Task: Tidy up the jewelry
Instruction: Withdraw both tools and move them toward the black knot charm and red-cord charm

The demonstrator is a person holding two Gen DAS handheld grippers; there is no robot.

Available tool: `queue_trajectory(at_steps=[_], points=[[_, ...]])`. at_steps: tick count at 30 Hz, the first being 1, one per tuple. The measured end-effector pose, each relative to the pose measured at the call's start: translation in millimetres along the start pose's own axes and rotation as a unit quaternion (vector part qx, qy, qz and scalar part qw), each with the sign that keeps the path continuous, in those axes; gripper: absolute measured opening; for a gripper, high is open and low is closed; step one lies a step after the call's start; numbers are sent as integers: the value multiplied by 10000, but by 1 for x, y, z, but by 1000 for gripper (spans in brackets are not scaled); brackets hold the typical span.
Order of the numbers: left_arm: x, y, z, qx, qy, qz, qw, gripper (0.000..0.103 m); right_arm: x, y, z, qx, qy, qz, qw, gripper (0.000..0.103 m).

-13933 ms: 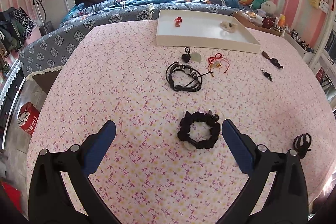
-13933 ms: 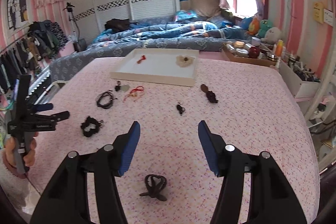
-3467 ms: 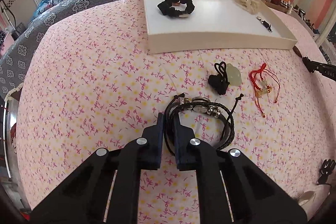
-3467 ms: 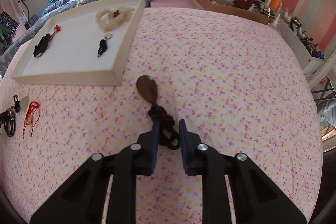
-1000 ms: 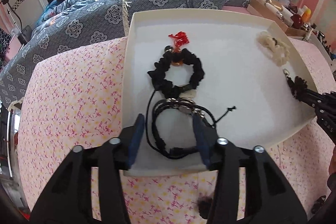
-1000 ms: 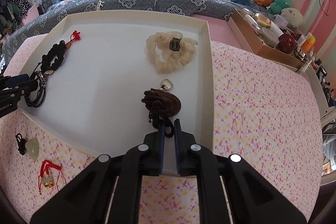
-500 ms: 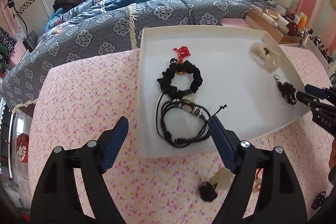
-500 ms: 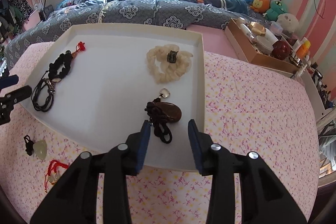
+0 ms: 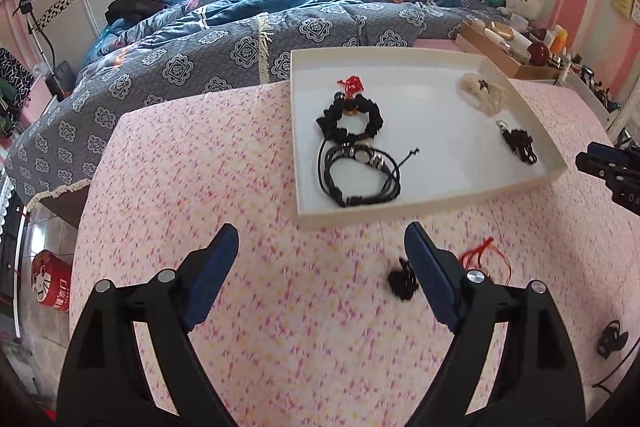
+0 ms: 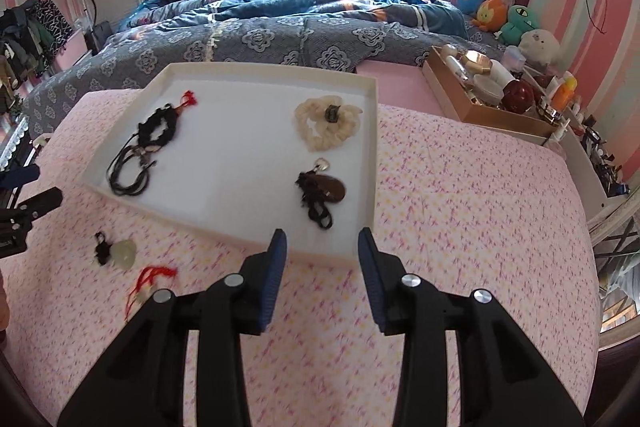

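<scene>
A white tray (image 9: 436, 207) (image 10: 370, 163) on the pink floral table holds a black bead bracelet (image 9: 350, 119) (image 10: 158, 129), a black cord bracelet (image 9: 362, 175) (image 10: 130, 171), a cream bracelet (image 9: 484, 93) (image 10: 326, 129) and a brown pendant on black cord (image 10: 322, 195) (image 9: 518, 143). On the cloth lie a black-corded pale pendant (image 10: 116, 249) (image 9: 402, 283), a red cord charm (image 10: 150, 281) (image 9: 486, 255) and a black knot (image 9: 610, 339). My left gripper (image 9: 322, 267) is open and empty. My right gripper (image 10: 322, 265) is open and empty before the tray.
A bed with a blue patterned quilt (image 9: 240, 39) lies beyond the table. A wooden box of bottles (image 10: 492, 95) stands at the right. Soft toys (image 10: 512, 23) sit by the striped wall. The table's left edge (image 9: 86, 211) drops to the floor.
Both grippers have let go of their pieces in the tray, opened wide and drawn back toward me. The black cord bracelet and the brown pendant now rest in the tray.
</scene>
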State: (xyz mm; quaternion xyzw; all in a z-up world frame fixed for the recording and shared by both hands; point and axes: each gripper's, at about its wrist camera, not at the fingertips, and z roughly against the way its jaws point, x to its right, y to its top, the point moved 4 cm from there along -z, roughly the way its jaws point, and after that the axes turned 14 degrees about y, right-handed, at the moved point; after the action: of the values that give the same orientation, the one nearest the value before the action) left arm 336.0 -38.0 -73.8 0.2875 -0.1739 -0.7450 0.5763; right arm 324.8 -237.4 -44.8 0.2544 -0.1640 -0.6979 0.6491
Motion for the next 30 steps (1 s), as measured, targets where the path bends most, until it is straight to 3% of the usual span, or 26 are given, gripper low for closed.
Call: queue_trajectory(at_steps=[20,23,25,30], points=[[12,-38,-14,-188,-192,-104,9996,83,-34,-32,-23,-330,307,182,9988,38],[14,-37,-15,-156,-256,-139,9995,73,-37,-33,-24,-320,332,266,9986,38],[15,-37,-15,-183,-349,-158,9991,58,-41,-33,-26,-327,399,348,9981,37],[22,-41,-15,-126,-527,-308,9981,55,-54,-37,-30,-384,778,552,9947,37]])
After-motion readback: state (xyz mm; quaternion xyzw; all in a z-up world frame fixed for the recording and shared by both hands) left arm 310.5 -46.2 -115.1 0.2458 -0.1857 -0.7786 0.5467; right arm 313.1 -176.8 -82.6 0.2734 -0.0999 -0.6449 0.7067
